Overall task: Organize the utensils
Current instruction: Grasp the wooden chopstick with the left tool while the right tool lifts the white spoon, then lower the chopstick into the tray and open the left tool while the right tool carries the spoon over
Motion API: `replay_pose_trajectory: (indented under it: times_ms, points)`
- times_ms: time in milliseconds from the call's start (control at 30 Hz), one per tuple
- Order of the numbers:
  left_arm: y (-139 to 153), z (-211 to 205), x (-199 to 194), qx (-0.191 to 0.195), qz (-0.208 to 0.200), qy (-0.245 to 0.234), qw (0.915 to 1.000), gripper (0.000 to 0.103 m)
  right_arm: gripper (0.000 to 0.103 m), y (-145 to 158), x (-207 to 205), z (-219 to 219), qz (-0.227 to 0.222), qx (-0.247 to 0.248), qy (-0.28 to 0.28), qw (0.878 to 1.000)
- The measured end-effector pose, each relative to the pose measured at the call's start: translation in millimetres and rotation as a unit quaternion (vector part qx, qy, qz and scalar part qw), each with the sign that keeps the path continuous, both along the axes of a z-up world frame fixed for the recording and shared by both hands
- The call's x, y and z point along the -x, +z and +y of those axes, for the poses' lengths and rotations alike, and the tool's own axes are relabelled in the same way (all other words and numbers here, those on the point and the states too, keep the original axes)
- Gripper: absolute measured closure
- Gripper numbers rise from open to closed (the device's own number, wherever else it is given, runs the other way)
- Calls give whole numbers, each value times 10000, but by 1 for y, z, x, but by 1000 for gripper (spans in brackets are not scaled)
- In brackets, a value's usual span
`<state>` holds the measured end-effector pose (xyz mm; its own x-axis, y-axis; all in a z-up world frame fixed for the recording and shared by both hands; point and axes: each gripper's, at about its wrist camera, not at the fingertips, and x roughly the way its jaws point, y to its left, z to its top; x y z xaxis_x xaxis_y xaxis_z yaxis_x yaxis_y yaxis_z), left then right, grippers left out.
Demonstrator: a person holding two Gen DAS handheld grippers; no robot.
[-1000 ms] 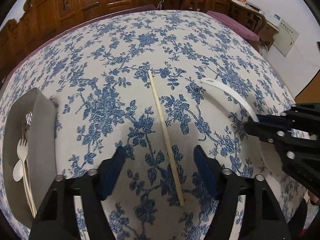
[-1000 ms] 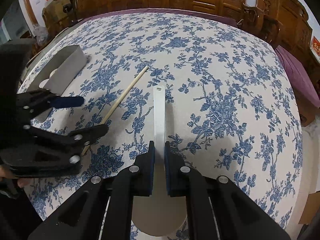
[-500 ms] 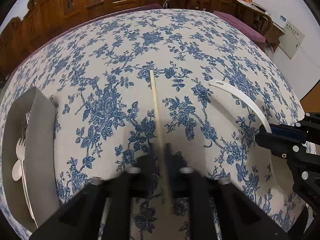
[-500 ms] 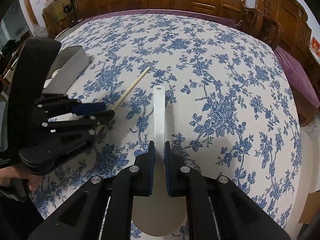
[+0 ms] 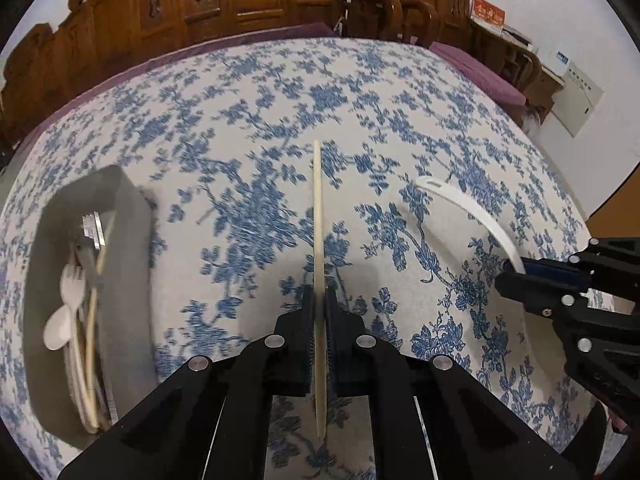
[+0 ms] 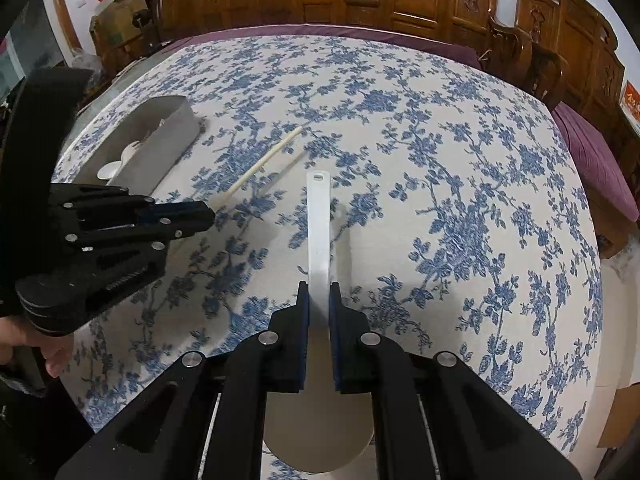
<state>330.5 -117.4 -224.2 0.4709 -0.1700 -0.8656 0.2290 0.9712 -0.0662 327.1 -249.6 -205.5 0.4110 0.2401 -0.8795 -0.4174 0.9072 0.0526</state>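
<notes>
Two grippers work over a round table draped in a cream cloth (image 5: 248, 128) printed with blue flower sprays. My left gripper (image 5: 319, 312) has its ribbed dark pads pressed together on a slender, pale wooden chopstick (image 5: 318, 208), gripped toward its near end; the long, straight stick points away from me and, in the right wrist view (image 6: 264, 164), casts a separate shadow on the cloth, so it hangs above the fabric. My right gripper (image 6: 319, 304) clamps the flat white handle of a smooth plastic rice paddle (image 6: 318, 216), its blue-faced pads closed on either side of the neck, with the broad rounded blade hanging beneath the fingers and the slotted handle tip pointing forward. To the left of my left gripper sits a grey, matte, straight-walled oblong tray (image 5: 124, 240) on the cloth. Inside it I see a white plastic spoon (image 5: 60, 328), a white fork (image 5: 72, 280), metal fork tines (image 5: 94, 226) and pale sticks lying lengthwise; the finer details there are blurred.
</notes>
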Motion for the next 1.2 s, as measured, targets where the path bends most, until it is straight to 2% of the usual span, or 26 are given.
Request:
replay_pose_trajectory:
  times_ms: [367,733,1000,1200]
  points:
    - [40,41,15,66,-358,47,9993,98,92,24,2,39,-213,-147,150,9996]
    - [62,87,29,52,-464,86,9989,98,92,38,1,86,-317,-349,349,9983]
    - [64,122,34,-26,-442,177,9989,98,92,38,-3,119,-300,-382,503,9976]
    - [54,144,34,-97,-337,250,9991,98,92,39,-4,137,-284,-384,615,9970]
